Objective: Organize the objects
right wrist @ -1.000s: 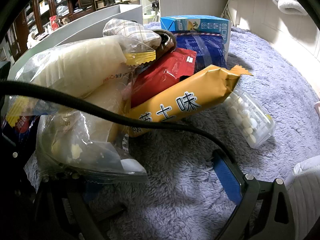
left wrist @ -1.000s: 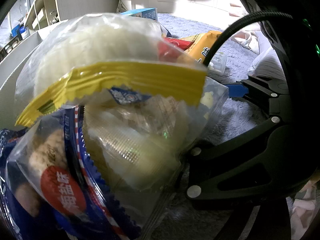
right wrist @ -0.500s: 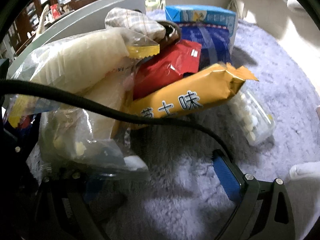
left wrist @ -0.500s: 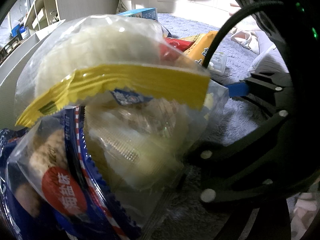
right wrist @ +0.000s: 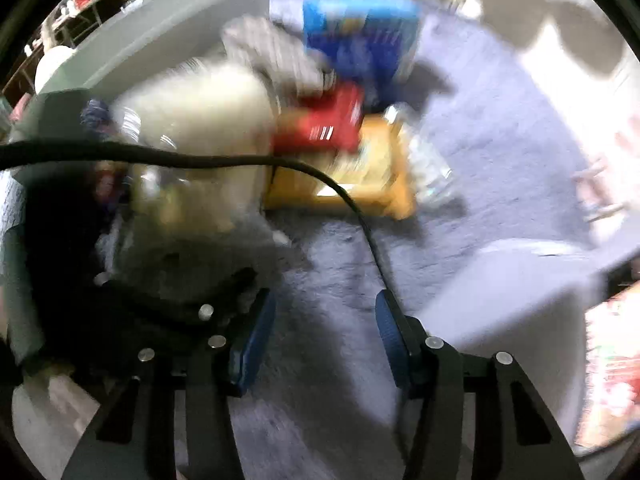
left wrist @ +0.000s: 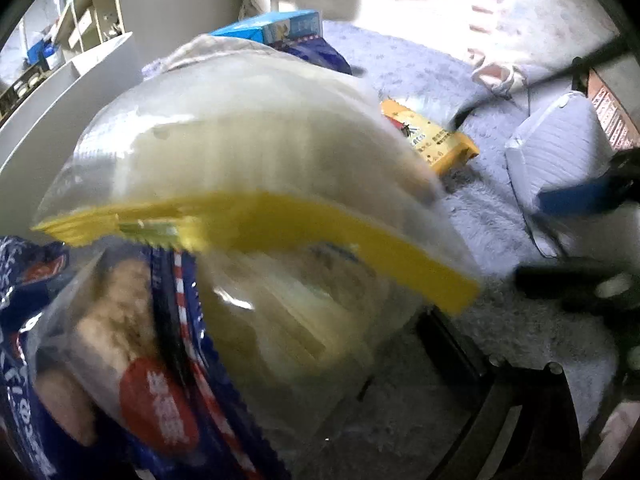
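Risen and tilted since a second ago, the right gripper (right wrist: 324, 340) is closing on nothing; the snack pile (right wrist: 280, 132) lies ahead, toward the rug's (right wrist: 500, 152) far edge. Left gripper's state is hidden behind bags (left wrist: 248, 152).

You have a heap of snacks on the purple rug: a clear bag with a yellow seal (left wrist: 256, 216) nearest, a blue biscuit pack (left wrist: 168, 380) under it, and farther right a red pouch (right wrist: 320, 122), an orange packet (right wrist: 372, 176), and probably a blue box (right wrist: 360, 32) behind.
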Demonstrator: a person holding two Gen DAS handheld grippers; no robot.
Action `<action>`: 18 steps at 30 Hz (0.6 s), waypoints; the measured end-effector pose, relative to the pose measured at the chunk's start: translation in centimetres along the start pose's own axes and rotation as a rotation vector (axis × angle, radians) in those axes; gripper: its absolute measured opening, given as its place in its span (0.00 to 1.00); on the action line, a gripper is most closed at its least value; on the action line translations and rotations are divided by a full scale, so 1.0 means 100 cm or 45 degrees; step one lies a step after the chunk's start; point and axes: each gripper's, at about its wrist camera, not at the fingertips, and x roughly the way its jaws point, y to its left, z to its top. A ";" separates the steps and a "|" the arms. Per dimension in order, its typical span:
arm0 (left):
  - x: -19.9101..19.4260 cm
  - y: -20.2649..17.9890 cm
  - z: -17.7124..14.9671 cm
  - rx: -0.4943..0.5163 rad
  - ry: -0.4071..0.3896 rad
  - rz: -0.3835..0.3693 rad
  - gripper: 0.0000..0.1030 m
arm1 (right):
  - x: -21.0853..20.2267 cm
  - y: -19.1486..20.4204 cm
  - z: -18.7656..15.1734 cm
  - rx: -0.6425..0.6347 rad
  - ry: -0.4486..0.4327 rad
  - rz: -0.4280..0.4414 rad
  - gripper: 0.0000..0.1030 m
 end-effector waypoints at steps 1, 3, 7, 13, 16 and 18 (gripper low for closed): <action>-0.001 0.000 0.006 0.023 0.070 -0.003 0.97 | -0.011 -0.002 0.001 0.016 -0.047 0.011 0.51; -0.007 0.004 0.012 0.043 0.155 -0.028 0.79 | -0.033 -0.009 0.003 0.083 -0.159 0.132 0.51; -0.043 0.023 0.024 0.043 0.257 0.019 0.62 | -0.055 -0.015 0.002 0.184 -0.348 0.323 0.52; -0.128 0.025 0.033 0.103 0.045 0.149 0.62 | -0.076 -0.006 0.018 0.393 -0.547 0.181 0.53; -0.141 -0.003 0.035 0.098 -0.081 0.121 0.62 | -0.088 0.015 0.026 0.397 -0.566 0.205 0.53; -0.146 0.015 0.035 0.075 -0.102 0.041 0.62 | -0.100 0.024 0.038 0.434 -0.548 0.285 0.53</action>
